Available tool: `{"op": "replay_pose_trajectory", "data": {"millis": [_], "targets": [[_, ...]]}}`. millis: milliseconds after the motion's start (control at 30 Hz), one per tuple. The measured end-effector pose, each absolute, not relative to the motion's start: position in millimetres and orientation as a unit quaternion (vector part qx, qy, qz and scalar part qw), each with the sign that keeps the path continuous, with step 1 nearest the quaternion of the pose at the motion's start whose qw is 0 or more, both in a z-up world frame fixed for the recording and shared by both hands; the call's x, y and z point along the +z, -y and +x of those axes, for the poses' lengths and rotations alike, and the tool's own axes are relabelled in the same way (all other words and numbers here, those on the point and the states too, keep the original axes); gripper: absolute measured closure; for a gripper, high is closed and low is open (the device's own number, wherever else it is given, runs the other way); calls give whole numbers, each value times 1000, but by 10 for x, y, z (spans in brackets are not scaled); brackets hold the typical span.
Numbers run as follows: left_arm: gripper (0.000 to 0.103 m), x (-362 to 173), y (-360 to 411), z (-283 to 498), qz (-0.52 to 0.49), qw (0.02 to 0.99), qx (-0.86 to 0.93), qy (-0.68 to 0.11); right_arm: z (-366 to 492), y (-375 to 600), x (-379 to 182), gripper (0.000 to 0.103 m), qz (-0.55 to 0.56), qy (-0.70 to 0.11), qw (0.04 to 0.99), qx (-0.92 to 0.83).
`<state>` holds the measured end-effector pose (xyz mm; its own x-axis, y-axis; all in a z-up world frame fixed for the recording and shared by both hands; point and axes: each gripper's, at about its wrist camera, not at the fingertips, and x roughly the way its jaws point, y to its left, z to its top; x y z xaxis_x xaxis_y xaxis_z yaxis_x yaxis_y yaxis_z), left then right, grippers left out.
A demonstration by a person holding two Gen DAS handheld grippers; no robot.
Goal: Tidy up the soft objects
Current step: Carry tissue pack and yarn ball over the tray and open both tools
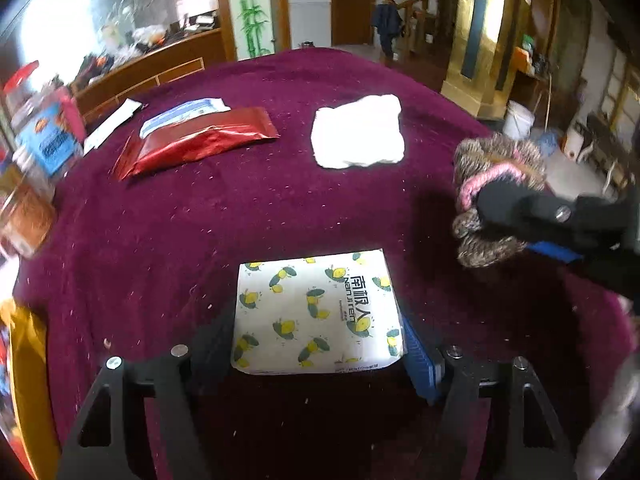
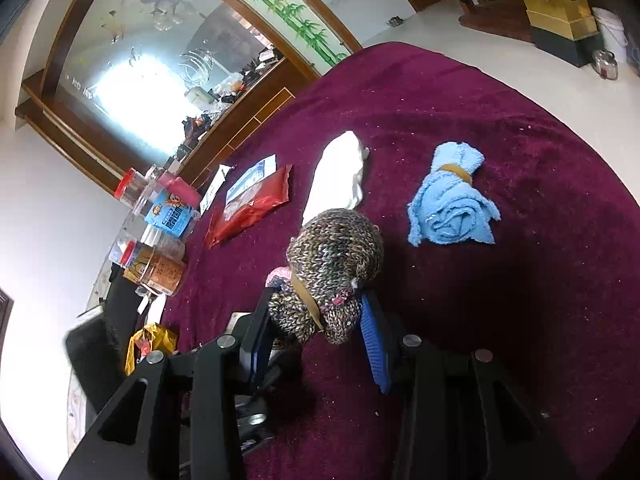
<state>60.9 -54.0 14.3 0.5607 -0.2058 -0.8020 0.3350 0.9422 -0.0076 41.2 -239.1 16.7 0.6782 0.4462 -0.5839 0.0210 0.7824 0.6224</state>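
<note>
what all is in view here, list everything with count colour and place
tissue pack: 1, white with lemon print, between the left gripper's fingers
knit bundle: 1, brown mix with pink, in the right gripper
white cloth: 1, white, folded, far middle of the table
blue towel: 1, light blue, banded, right of the white cloth
red pouch: 1, red foil, far left
jars: several, clear, left edge
table: 1, maroon cloth
left gripper: black
right gripper: black

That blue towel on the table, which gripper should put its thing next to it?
Probably the right gripper. It holds the knitted bundle near the blue towel, while the left gripper grips the tissue pack farther away.
</note>
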Motion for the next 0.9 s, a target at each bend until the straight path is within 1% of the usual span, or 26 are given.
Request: {"op": "replay_pose_trajectory", "data": {"millis": [167,300,400,533,700,800,900], "targets": [[26,405,221,294,21,891,-157,-426,394,2334,190,64,286,-376,871,132],[26,703,-143,-217,-8,902,-157,-403,397,2291,157,64,274,-380,874,134],[26,899,-647,-697,-45,910,-146,-384,400,2304,116,64,273,-384,873,127],[26,1016,-1363,-1235,-82,922,-94,-366,393,2295,84,64,266,-387,875,116],[26,956,-2230,-1700,-96,928,13,-360,284,2049,242,64,224,-377,890,126],[26,796,-2694,-1805,-111,918,71,-374,44,1673,448,64,205,-376,885,183],[25,581,-3029,-1773,-139,902,104,-396,-217,1105,673,64,164,-382,875,250]]}}
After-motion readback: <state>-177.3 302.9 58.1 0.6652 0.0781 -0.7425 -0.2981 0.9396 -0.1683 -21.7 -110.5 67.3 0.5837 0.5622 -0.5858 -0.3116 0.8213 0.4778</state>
